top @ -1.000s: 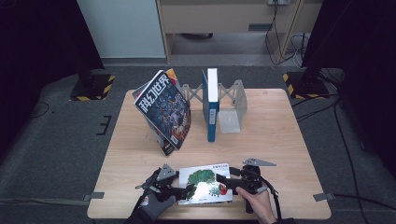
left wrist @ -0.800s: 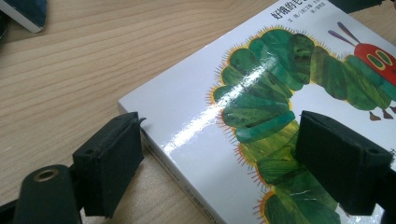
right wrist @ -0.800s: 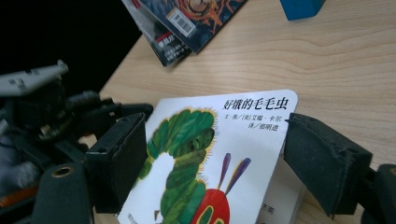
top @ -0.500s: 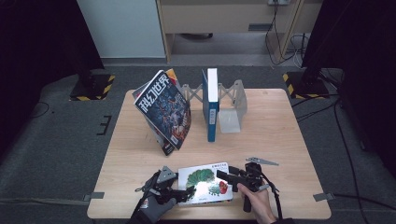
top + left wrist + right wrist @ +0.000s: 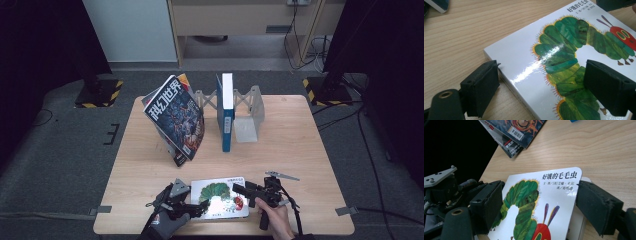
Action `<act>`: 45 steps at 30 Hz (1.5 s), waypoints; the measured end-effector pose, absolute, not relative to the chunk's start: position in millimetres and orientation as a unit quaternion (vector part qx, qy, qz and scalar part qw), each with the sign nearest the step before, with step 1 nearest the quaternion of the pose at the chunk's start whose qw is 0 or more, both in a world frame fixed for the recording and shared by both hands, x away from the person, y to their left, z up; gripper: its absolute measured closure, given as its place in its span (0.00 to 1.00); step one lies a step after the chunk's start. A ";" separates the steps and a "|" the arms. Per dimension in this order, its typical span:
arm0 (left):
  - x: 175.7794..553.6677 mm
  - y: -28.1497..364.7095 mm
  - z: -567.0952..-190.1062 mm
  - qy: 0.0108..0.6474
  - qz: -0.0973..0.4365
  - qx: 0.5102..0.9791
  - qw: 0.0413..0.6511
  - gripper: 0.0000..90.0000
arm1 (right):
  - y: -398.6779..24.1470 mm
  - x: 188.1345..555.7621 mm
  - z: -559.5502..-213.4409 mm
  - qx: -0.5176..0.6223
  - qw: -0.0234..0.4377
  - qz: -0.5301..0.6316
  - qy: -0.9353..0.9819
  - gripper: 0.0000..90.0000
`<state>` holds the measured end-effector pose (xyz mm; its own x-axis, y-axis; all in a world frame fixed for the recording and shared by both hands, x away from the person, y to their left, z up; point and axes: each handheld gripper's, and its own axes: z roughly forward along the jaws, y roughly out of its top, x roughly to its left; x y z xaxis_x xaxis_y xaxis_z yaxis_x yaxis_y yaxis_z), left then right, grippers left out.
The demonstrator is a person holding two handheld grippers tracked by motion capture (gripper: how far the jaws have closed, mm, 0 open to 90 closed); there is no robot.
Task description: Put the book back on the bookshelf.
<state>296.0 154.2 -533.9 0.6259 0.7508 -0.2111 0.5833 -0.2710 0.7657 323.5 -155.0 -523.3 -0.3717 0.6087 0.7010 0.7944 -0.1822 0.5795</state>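
Caterpillar book (image 5: 220, 197) flat at near edge of surface (image 5: 300, 140); left tool (image 5: 197, 207) and right tool (image 5: 239, 189) both released, jaws straddling its left and right ends.

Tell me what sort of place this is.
Probably a lab or recording room, not a home: a bare wooden table on grey carpet, black stands with hazard-striped bases at either side, loose cables along the back wall.

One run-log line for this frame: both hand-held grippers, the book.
left hand-held gripper: open, at caterpillar book left corner | right hand-held gripper: open, straddling book's right end | book: flat on table, not lifted
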 end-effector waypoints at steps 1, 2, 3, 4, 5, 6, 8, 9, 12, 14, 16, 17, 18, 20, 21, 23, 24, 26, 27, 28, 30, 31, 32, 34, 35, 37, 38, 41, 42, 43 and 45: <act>296.3 154.4 -533.9 0.421 0.096 0.791 0.433 0.13 | -155.3 324.6 -523.6 -0.552 0.089 -0.533 -0.635 0.24; 296.7 154.3 -534.0 0.424 0.095 0.789 0.435 0.13 | -155.6 325.7 -523.0 -0.552 0.093 -0.532 -0.635 0.25; 297.7 154.1 -534.1 0.427 0.092 0.786 0.437 0.13 | -156.8 327.2 -522.4 -0.549 0.091 -0.537 -0.634 0.26; 298.8 153.9 -534.1 0.428 0.091 0.785 0.439 0.13 | -157.8 329.4 -520.9 -0.548 0.092 -0.542 -0.631 0.26; 299.7 153.5 -534.3 0.429 0.090 0.784 0.440 0.13 | -158.6 331.6 -519.6 -0.545 0.091 -0.545 -0.630 0.27; 300.8 153.0 -534.2 0.429 0.090 0.784 0.440 0.13 | -159.1 333.3 -518.6 -0.545 0.092 -0.548 -0.629 0.27; 303.9 151.7 -534.3 0.430 0.088 0.782 0.442 0.13 | -160.6 338.7 -516.9 -0.538 0.089 -0.550 -0.633 0.27; 305.5 150.8 -534.3 0.431 0.088 0.781 0.443 0.13 | -161.2 341.1 -516.1 -0.539 0.088 -0.550 -0.632 0.27; 307.0 148.9 -534.1 0.426 0.095 0.786 0.437 0.13 | -162.3 346.3 -517.9 -0.536 0.076 -0.545 -0.641 0.29; 306.2 148.9 -533.8 0.423 0.100 0.788 0.435 0.14 | -162.3 346.9 -521.8 -0.535 0.072 -0.534 -0.651 0.30; 304.9 150.2 -532.6 0.419 0.102 0.793 0.431 0.19 | -160.6 346.7 -525.2 -0.534 0.064 -0.514 -0.668 0.29; 303.9 150.6 -532.2 0.416 0.103 0.794 0.430 0.19 | -160.5 346.5 -526.2 -0.531 0.059 -0.511 -0.674 0.28; 302.8 151.2 -531.6 0.413 0.107 0.796 0.430 0.19 | -160.0 346.2 -527.3 -0.529 0.054 -0.505 -0.680 0.28; 300.8 153.0 -529.8 0.406 0.110 0.802 0.424 0.19 | -161.0 344.9 -529.4 -0.533 0.041 -0.485 -0.692 0.27; 300.0 154.1 -529.3 0.406 0.112 0.804 0.421 0.19 | -162.4 344.0 -531.1 -0.532 0.035 -0.483 -0.695 0.28; 299.3 155.8 -529.9 0.406 0.109 0.806 0.417 0.19 | -164.7 341.0 -533.1 -0.542 0.052 -0.484 -0.685 0.28; 299.3 156.2 -530.6 0.408 0.106 0.806 0.416 0.19 | -164.9 339.7 -534.0 -0.543 0.056 -0.482 -0.685 0.28; 299.7 156.0 -531.2 0.408 0.100 0.806 0.417 0.19 | -163.6 337.5 -535.1 -0.541 0.065 -0.482 -0.686 0.29; 299.6 155.6 -531.3 0.407 0.099 0.807 0.417 0.19 | -161.9 336.2 -535.0 -0.540 0.073 -0.481 -0.687 0.29; 299.2 154.9 -531.5 0.406 0.096 0.808 0.416 0.19 | -160.4 335.5 -535.0 -0.542 0.071 -0.482 -0.685 0.28; 298.4 153.3 -532.1 0.404 0.088 0.809 0.418 0.20 | -159.3 334.7 -534.1 -0.539 0.063 -0.479 -0.690 0.28; 297.9 152.4 -532.3 0.403 0.089 0.810 0.417 0.19 | -159.5 334.5 -533.7 -0.540 0.064 -0.479 -0.690 0.28; 297.6 152.0 -532.2 0.402 0.091 0.811 0.416 0.18 | -160.0 334.3 -532.9 -0.543 0.067 -0.482 -0.685 0.28; 297.7 152.7 -532.0 0.400 0.089 0.810 0.419 0.19 | -161.2 334.0 -530.1 -0.544 0.071 -0.489 -0.678 0.28; 297.6 152.7 -531.9 0.399 0.089 0.811 0.419 0.19 | -161.6 334.0 -528.9 -0.543 0.069 -0.492 -0.677 0.28; 297.3 152.7 -531.4 0.397 0.088 0.811 0.420 0.18 | -161.8 333.6 -527.1 -0.542 0.070 -0.494 -0.676 0.28; 297.1 152.5 -531.2 0.395 0.087 0.812 0.420 0.18 | -162.0 333.6 -526.5 -0.540 0.069 -0.496 -0.676 0.28; 296.8 152.8 -531.0 0.395 0.085 0.812 0.421 0.17 | -162.9 333.6 -523.9 -0.538 0.070 -0.504 -0.672 0.28; 296.7 152.9 -531.0 0.396 0.084 0.811 0.422 0.17 | -163.3 333.6 -522.5 -0.536 0.070 -0.508 -0.670 0.28; 296.8 153.2 -531.0 0.396 0.082 0.810 0.424 0.17 | -163.9 333.5 -520.7 -0.535 0.072 -0.511 -0.669 0.27; 297.0 154.0 -530.7 0.397 0.078 0.810 0.425 0.17 | -164.7 333.4 -519.0 -0.533 0.072 -0.516 -0.667 0.27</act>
<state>297.0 154.0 -530.7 0.6732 0.7090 -0.2099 0.5758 -0.3246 0.7504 333.4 -164.7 -519.0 -0.4221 0.6363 0.6458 0.7854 -0.0991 0.6110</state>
